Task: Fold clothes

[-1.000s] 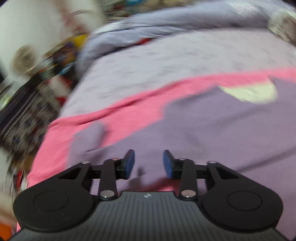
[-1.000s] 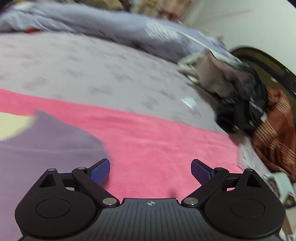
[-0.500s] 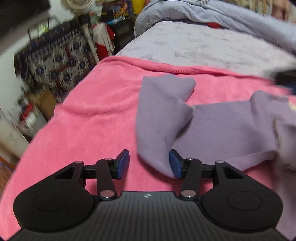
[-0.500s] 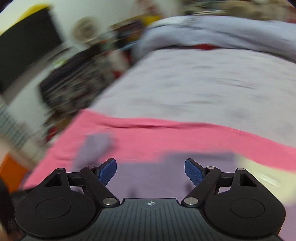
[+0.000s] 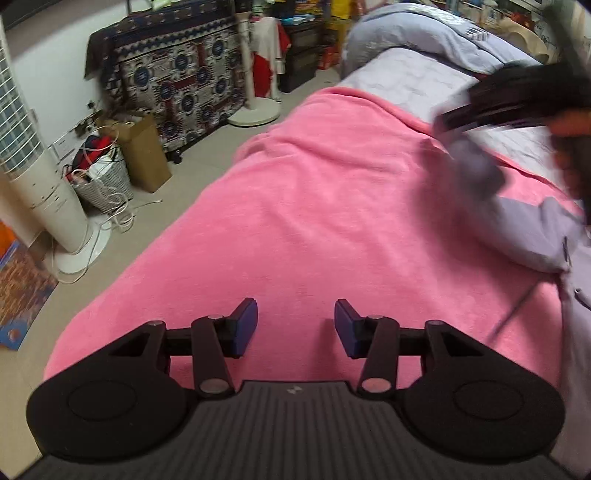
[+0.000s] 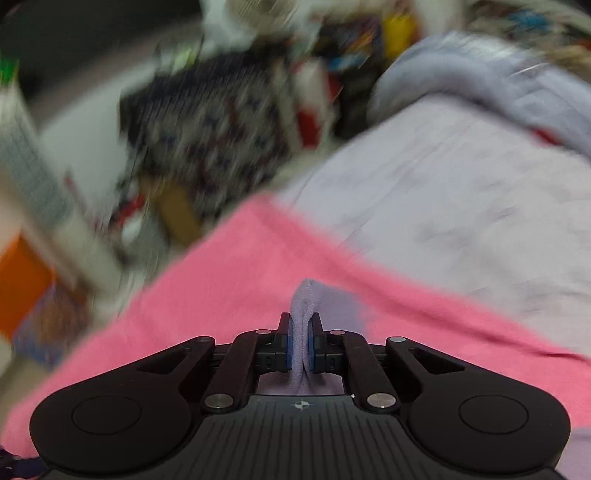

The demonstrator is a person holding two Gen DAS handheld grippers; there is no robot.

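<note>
A lilac sweater [image 5: 532, 236] lies on a pink blanket [image 5: 314, 206] at the right of the left wrist view. My left gripper [image 5: 294, 326] is open and empty over bare blanket, left of the sweater. My right gripper [image 6: 300, 341] is shut on a lilac sleeve [image 6: 303, 306], which sticks up between its blue pads. In the left wrist view the right gripper [image 5: 517, 103] shows blurred at the upper right, lifting that sleeve [image 5: 476, 166] off the blanket. The right wrist view is motion-blurred.
The pink blanket covers a bed with a pale lilac sheet [image 5: 413, 77] and a grey-blue duvet [image 5: 417, 22] beyond. On the floor to the left stand a white tower fan [image 5: 33, 166], a wire basket [image 5: 101, 177], a cardboard box [image 5: 140, 147] and a patterned cabinet cover [image 5: 177, 74].
My right gripper has closed on the sweater's sleeve and is lifting it. My left gripper has swung left, off the sleeve edge, and now sits over bare blanket.
</note>
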